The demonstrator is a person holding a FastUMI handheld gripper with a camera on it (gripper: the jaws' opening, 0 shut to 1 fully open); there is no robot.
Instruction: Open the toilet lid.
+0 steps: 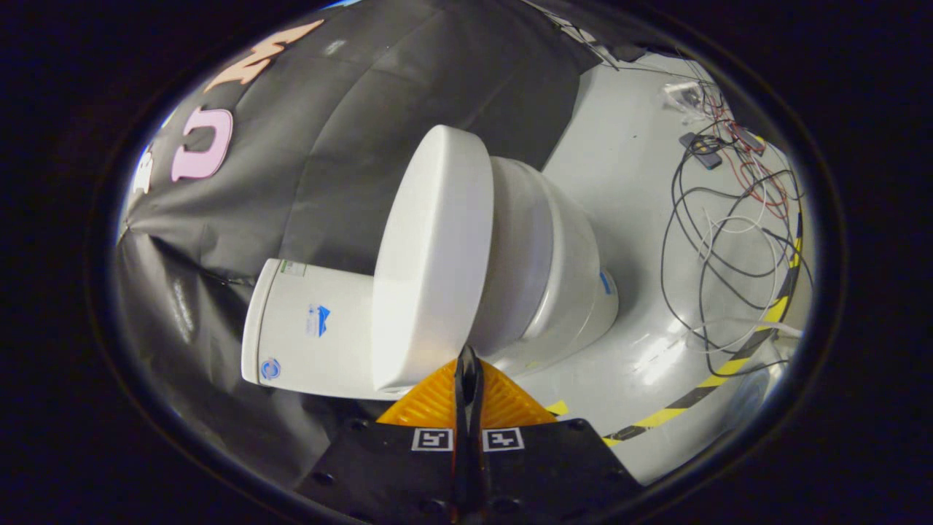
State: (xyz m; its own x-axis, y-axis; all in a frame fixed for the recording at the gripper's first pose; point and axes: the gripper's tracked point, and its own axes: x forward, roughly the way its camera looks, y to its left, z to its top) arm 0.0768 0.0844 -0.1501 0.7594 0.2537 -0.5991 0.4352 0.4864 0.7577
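Observation:
A white toilet stands on the grey floor, and the view is rolled sideways relative to it. Its tank (306,328) lies toward the black cloth wall, with the bowl (568,277) on the floor side. The white oval lid (434,255) lies flat against the seat (517,248), with a narrow shadowed seam between them. My gripper (466,357) is shut, its two fingers pressed together with nothing between them. The tips sit right at the lid's front rim, at the seam between lid and seat.
Loose black, white and red cables (729,233) sprawl over the grey floor (627,168) beyond the bowl, with small devices (701,152) among them. A yellow-and-black tape line (700,386) crosses the floor. The black cloth wall (350,109) hangs behind the tank.

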